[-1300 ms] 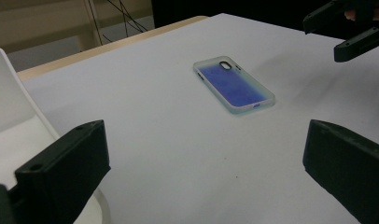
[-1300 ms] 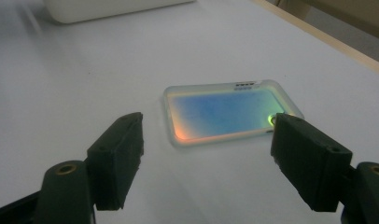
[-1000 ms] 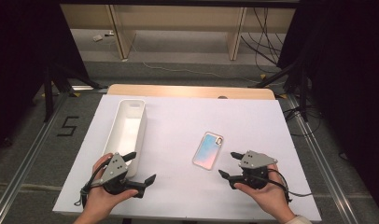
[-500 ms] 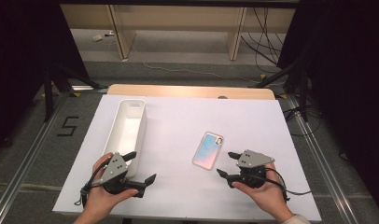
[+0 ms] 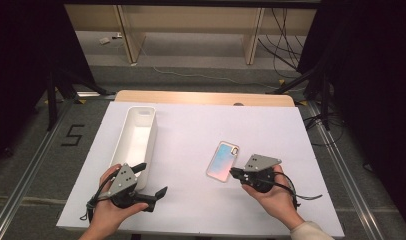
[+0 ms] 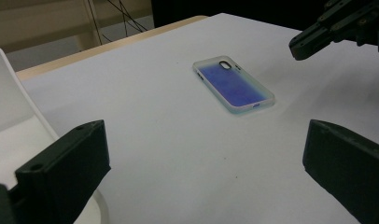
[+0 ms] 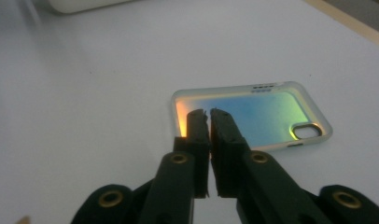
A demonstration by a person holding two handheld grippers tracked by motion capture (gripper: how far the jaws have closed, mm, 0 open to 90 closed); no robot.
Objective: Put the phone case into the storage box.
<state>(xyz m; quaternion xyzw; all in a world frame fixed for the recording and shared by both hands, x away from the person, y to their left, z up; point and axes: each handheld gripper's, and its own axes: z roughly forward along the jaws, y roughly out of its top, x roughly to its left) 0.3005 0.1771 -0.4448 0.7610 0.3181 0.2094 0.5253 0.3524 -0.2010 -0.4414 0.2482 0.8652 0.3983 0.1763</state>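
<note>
Looking down from the high view: one white table [image 5: 191, 210], one phone case [image 5: 223, 161], one long white bin [image 5: 136, 140], two grippers, two hands. The case lies flat right of table centre, camera cutout at its far end. The bin sits on the left half, long axis running away from the person, nothing visible in it. Left gripper [image 5: 152, 179] is held just off the bin's near end, jaws spread wide, nothing between them. Right gripper [image 5: 234, 173] points left at the case's near right edge, tips right beside it; whether they touch can't be told from above. Its jaws have just been closing, nothing between them.

Left gripper view: its two black jaws stand wide apart at the lower corners, bare table between them. One case [image 6: 233, 85] lies ahead, well clear of the jaws, looking blue here with a pale rim. One corner of the bin [image 6: 10, 107] sits at the left edge. The right gripper [image 6: 299, 44] comes in at top right, tips together, near the case's far side.

Right gripper view: two jaws pressed nearly together, only a thin slit left, gripping nothing. Tips overlap the case's [image 7: 271, 112] near rim at its orange-tinted end. Case is iridescent, one camera cutout at right. One bin edge [image 7: 80, 4] at top left.
</note>
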